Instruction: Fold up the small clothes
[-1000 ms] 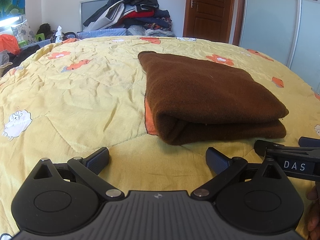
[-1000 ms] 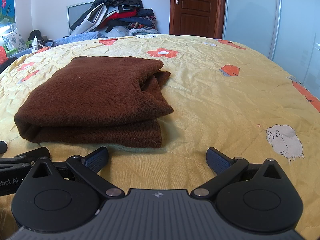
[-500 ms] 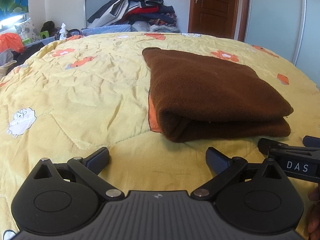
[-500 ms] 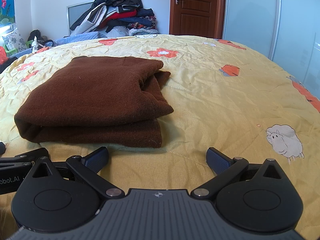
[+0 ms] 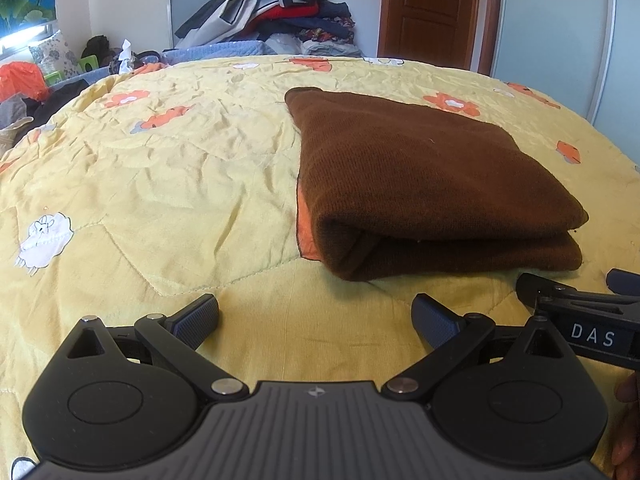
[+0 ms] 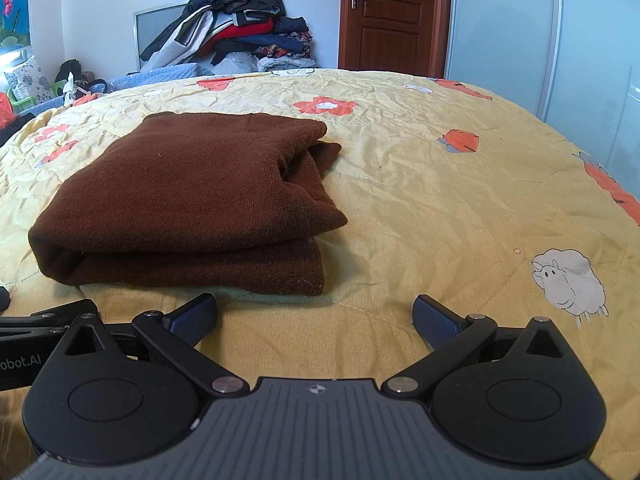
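Observation:
A brown knit garment [image 5: 420, 176] lies folded in a flat stack on the yellow bedspread [image 5: 180, 184]. It also shows in the right wrist view [image 6: 192, 196]. My left gripper [image 5: 316, 318] is open and empty, just short of the garment's near left corner. My right gripper [image 6: 316, 316] is open and empty, near the garment's near right corner. The right gripper's side, marked DAS, shows at the right edge of the left wrist view [image 5: 588, 320].
A heap of clothes [image 6: 236, 28] is piled behind the bed. A brown door [image 6: 388, 16] and a sliding wardrobe [image 6: 540, 32] stand at the back right. Clutter and a cushion [image 5: 48, 56] sit at the far left.
The left gripper has tilted slightly, so the garment sits a little lower and further right in its view. The right gripper has barely moved. Both stay open.

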Available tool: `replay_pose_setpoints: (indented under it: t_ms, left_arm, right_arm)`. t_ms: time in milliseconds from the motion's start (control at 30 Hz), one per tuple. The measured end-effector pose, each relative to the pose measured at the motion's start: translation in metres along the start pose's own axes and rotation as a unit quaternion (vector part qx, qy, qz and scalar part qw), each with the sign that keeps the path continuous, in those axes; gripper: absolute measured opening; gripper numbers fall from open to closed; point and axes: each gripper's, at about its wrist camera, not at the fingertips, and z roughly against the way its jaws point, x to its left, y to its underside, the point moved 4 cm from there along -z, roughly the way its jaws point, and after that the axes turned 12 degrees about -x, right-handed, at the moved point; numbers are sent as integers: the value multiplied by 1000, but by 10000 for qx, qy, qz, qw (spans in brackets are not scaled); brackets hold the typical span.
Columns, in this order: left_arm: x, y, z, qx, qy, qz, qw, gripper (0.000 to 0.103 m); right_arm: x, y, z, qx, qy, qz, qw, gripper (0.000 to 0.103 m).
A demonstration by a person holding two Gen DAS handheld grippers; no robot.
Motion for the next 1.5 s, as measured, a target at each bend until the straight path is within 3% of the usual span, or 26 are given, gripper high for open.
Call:
replay_pose_setpoints:
  t_ms: [1500]
  left_arm:
    - [1, 0, 2, -38, 4, 83, 10000, 103]
  right_arm:
    - [0, 0, 0, 0, 2, 1, 10000, 103]
